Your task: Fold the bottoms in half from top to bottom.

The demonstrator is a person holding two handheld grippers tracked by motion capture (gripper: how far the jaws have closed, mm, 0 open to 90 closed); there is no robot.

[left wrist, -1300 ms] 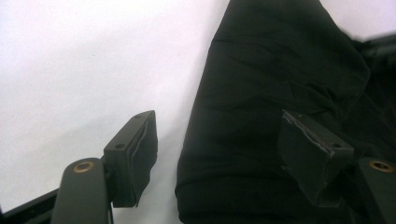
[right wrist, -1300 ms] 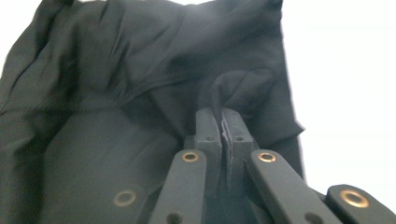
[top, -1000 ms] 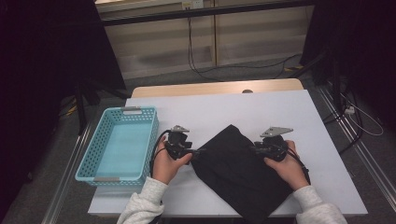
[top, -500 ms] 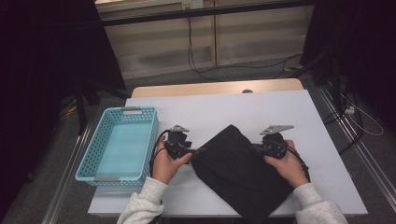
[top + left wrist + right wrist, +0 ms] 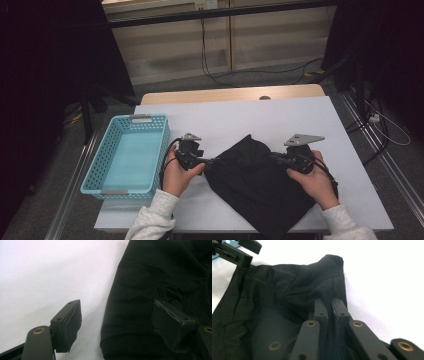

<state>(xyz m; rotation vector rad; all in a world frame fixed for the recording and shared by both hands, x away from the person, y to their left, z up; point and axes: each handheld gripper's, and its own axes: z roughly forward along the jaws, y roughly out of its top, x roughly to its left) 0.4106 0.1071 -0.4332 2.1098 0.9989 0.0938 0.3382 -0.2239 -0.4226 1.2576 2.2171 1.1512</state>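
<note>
A black cloth [image 5: 255, 187] lies crumpled on the white table [image 5: 280, 115], between the two hands. My right gripper [image 5: 274, 157] is at the cloth's right edge. Its jaws have just been closing and now pinch a fold of the black cloth [image 5: 274, 290] between the pads of the right gripper [image 5: 329, 303]. My left gripper [image 5: 212, 161] rests at the cloth's left edge. In the left gripper view the left gripper [image 5: 117, 308] is wide and has just opened slightly further. One jaw is over bare table and the other over the black cloth [image 5: 150, 272], not pressing it.
A light blue mesh basket [image 5: 97, 160] with nothing in it stands at the table's left edge. The other hand's left gripper [image 5: 242, 252] shows at the top left of the right gripper view. Bare white table stretches behind the cloth.
The right gripper's jaws have come together on the cloth's right edge and the hand has lifted slightly. The left hand has stayed in place.
</note>
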